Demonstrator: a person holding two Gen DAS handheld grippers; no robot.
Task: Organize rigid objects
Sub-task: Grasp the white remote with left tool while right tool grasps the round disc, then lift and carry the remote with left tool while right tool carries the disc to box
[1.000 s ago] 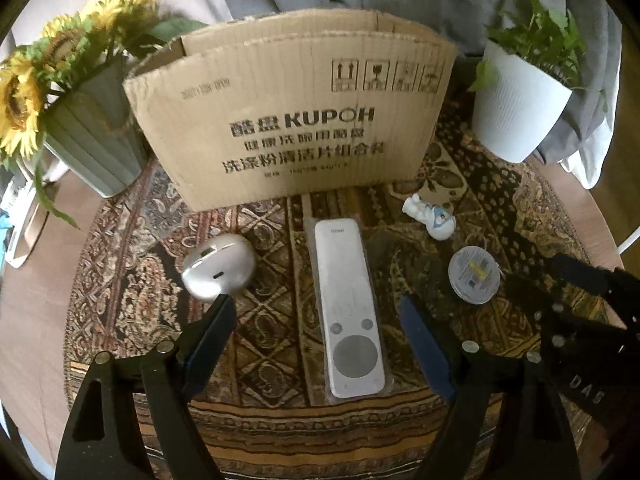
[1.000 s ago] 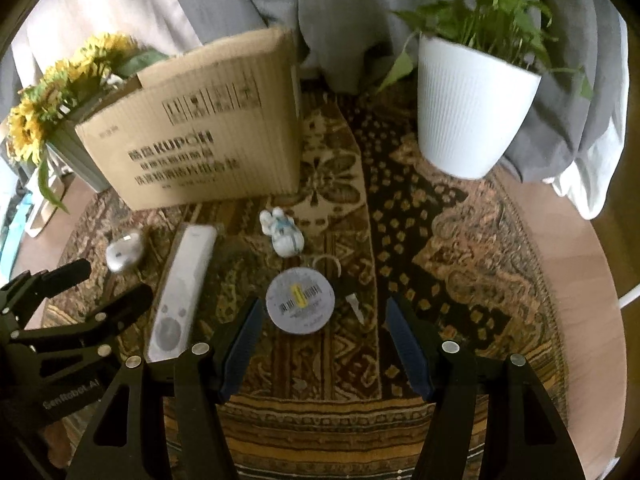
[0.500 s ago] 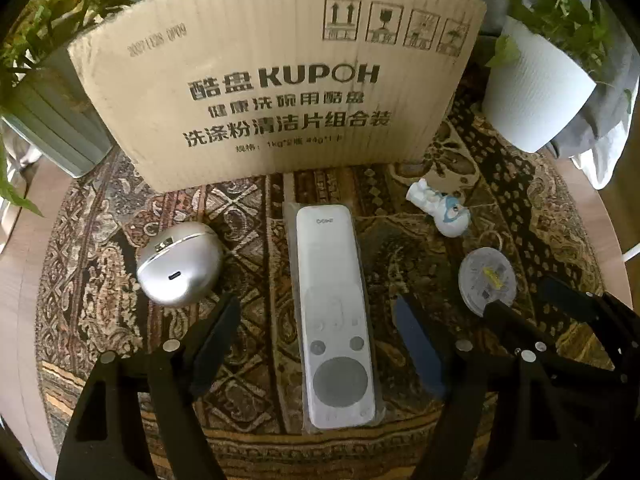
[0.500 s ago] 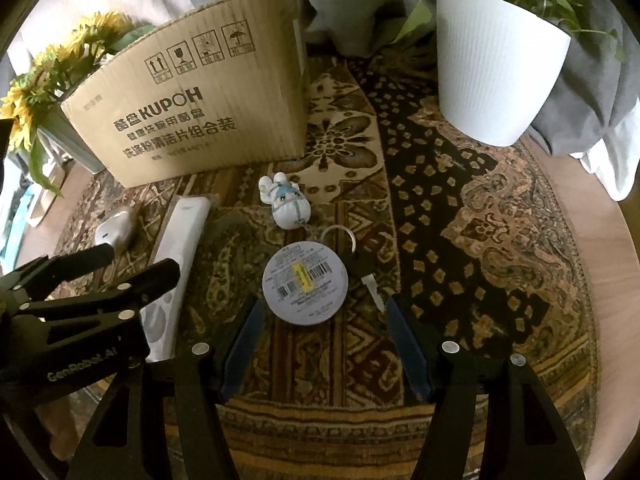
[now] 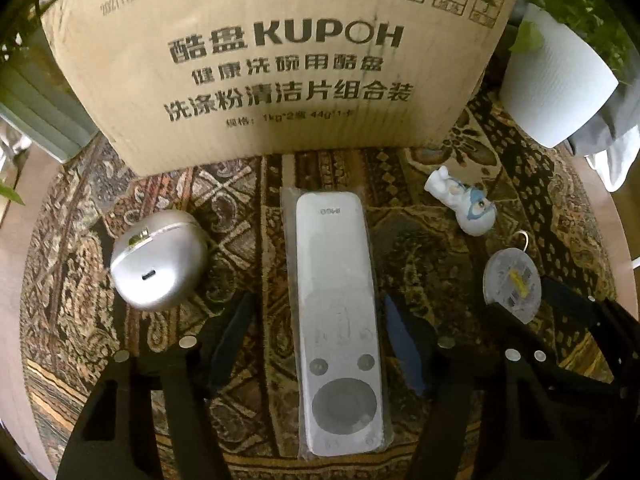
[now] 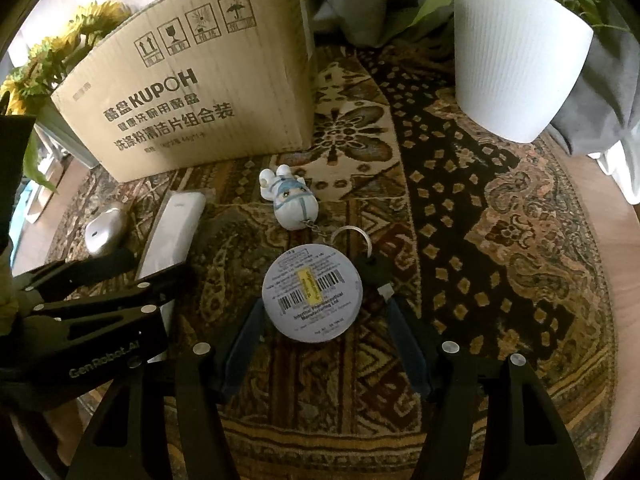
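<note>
patterned brown rug (image 6: 460, 208) covers a round table, with bare wood showing at the right edge. a cardboard box (image 5: 280, 60) stands at the back, just beyond the things; a white plant pot (image 6: 516, 56) sits well apart at the back right, leaving open rug between them. the left gripper (image 5: 316, 316) is spread wide, its fingers either side of a white remote (image 5: 338, 312) in a clear sleeve, not touching it. a silver oval case (image 5: 158, 264) lies just left. the right gripper (image 6: 324, 312) is also spread, straddling a round tin (image 6: 313, 292) with barcodes, apart from its sides. a small figurine keychain (image 6: 290, 202) lies just behind the tin
</note>
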